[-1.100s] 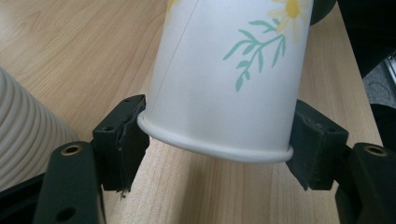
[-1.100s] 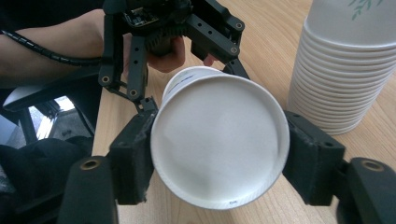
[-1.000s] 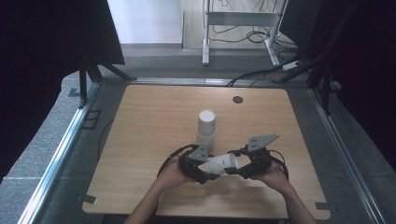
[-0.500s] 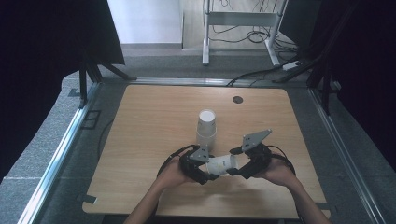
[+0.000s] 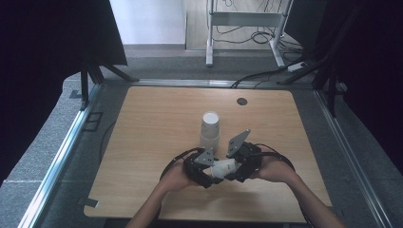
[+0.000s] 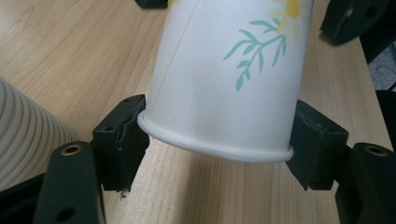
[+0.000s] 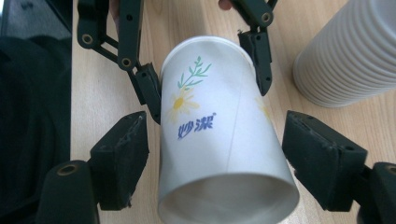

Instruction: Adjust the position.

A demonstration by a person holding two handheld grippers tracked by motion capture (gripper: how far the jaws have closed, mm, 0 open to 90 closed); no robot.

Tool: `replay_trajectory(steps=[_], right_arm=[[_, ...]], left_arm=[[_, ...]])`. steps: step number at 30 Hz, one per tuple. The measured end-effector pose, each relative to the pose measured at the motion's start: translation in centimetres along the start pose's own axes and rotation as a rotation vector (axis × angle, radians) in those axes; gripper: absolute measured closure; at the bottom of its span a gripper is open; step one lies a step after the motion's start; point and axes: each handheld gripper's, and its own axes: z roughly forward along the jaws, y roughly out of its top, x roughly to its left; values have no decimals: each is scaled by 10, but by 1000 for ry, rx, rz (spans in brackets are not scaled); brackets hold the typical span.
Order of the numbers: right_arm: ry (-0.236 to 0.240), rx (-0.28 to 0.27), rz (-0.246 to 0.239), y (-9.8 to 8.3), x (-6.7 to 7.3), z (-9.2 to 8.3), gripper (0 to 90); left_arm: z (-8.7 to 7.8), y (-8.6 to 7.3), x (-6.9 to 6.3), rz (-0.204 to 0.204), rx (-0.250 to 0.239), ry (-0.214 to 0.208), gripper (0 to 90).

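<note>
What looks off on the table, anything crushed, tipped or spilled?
Nothing stands out. The loose paper cup lies sideways only because the left hand-held gripper clamps its rim end; it looks undented. The cup stack stands upright, upside down. No spill on the table.

A single cup lies between the claws, the cup stack standing just behind.

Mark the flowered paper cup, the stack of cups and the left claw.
flowered paper cup (image 7: 219,140): right gripper view, on its printed side wall.
stack of cups (image 5: 210,128): high view, on the upper side wall.
left claw (image 6: 217,144): left gripper view, midway between its fingertips.
</note>
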Motion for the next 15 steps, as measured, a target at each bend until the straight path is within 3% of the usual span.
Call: replay_trajectory(steps=[5, 7, 15], right_arm=[[9, 46, -23, 3, 1, 5, 278], [2, 56, -27, 3, 1, 6, 332], [16, 10, 1, -2, -2, 4, 353]], left_arm=[[-1, -1, 0, 4, 5, 0, 280], [0, -1, -1, 7, 7, -2, 280], [-1, -3, 0, 1, -18, -2, 273]])
